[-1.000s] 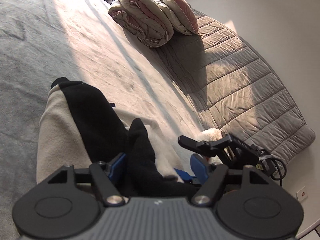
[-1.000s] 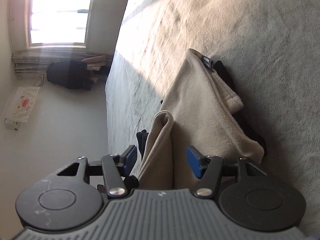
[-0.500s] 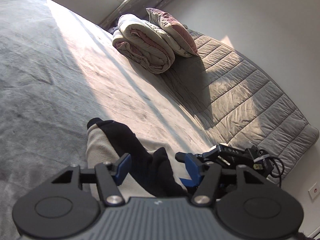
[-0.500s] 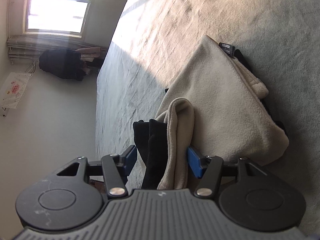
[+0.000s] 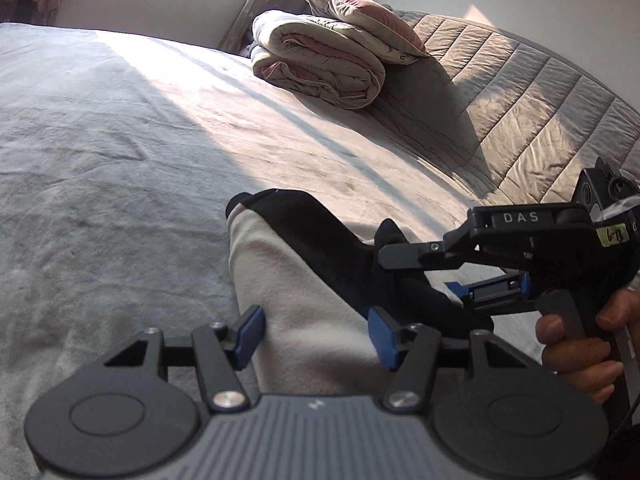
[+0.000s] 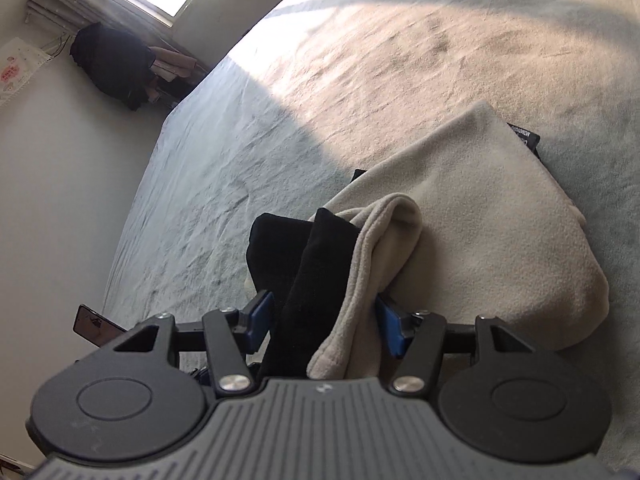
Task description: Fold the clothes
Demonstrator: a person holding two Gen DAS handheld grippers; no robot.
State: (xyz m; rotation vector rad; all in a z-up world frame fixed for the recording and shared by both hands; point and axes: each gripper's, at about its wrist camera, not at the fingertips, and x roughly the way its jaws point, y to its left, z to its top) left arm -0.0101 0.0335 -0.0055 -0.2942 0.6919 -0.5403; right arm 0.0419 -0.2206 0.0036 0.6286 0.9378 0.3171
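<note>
Right claw [image 6: 323,322] closing on garment [image 6: 472,236], bed [image 6: 360,60]

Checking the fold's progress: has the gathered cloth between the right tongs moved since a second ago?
Yes. The gathered cloth has bunched up above the flat beige garment.

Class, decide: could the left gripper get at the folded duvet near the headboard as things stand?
Probably yes: bare bedspread lies between the left gripper and the folded duvet, but the beige-and-black garment sits between its jaws.

A grey bed [image 5: 120,152] carries a beige-and-black garment [image 6: 500,216] and a rolled duvet [image 5: 320,68].
</note>
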